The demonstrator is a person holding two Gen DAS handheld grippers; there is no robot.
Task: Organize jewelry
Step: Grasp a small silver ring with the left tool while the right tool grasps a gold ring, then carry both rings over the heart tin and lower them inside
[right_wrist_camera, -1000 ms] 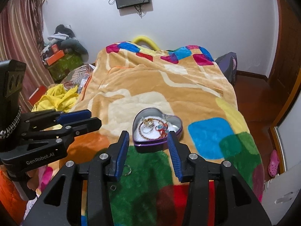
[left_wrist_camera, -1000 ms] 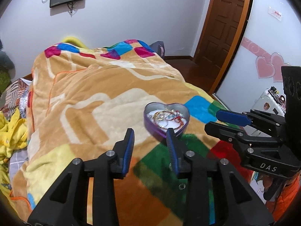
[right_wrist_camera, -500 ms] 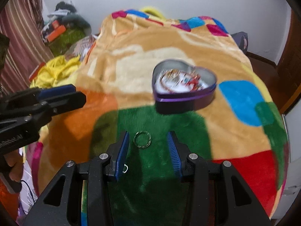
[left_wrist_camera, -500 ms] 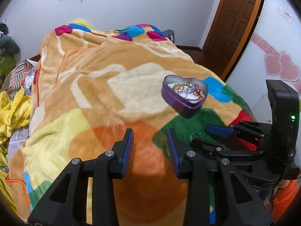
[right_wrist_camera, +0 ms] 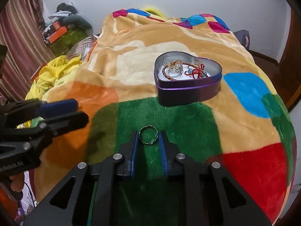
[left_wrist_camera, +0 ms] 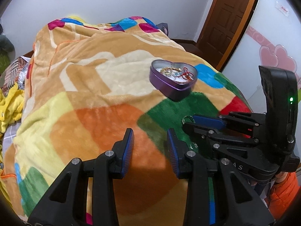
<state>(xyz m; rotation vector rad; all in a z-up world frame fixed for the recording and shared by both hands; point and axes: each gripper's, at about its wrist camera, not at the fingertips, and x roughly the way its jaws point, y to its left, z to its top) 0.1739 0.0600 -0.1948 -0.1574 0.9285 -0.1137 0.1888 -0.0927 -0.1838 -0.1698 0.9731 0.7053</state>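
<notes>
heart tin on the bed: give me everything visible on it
The heart-shaped tin looks like metal: dark purple outer wall with a brighter purple band below the rim, bare silvery inside. No lid is on it. It sits upright on the fleece blanket, at the tan edge beside the green patch. Inside, on a white lining, lie a braided bracelet, silver and gold rings, and red cord pieces. Neither gripper touches it; the right gripper is nearer the camera, around a loose ring.

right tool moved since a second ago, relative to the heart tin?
Yes. The right tool has dropped toward the green patch of the blanket, short of the purple heart-shaped tin; its jaws have just been closing around the silver ring.
</notes>
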